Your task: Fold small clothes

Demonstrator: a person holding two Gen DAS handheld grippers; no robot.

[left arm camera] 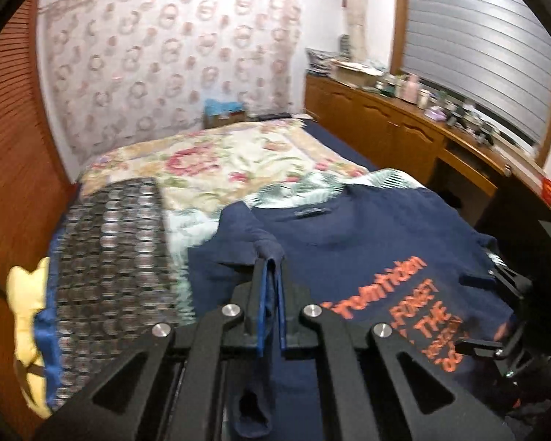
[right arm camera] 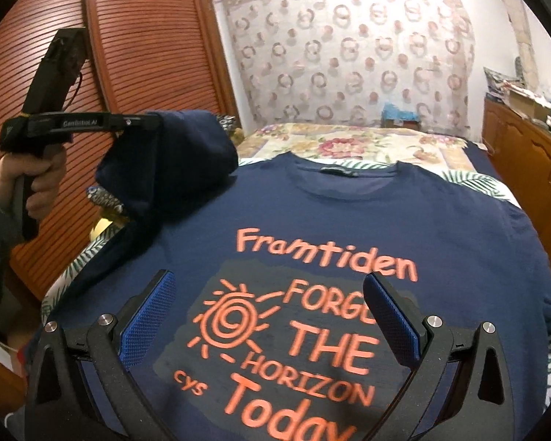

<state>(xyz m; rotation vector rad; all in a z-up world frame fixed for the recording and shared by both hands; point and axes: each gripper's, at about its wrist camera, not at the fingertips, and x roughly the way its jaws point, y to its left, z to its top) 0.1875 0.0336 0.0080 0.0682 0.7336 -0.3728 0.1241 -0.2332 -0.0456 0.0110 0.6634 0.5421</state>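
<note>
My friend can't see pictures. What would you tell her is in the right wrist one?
A navy T-shirt with orange words lies flat on a bed, with the open right gripper over its print. At the left, a hand holds the left gripper, shut on the shirt's sleeve and lifting it.

Matt navy cloth T-shirt (right arm camera: pixel 349 213), slatted wooden wardrobe (right arm camera: pixel 139 44)

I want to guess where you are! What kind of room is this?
Most likely a bedroom. There is a bed with a flowery cover, a slatted wooden wardrobe door, and a long wooden sideboard under the window.
</note>
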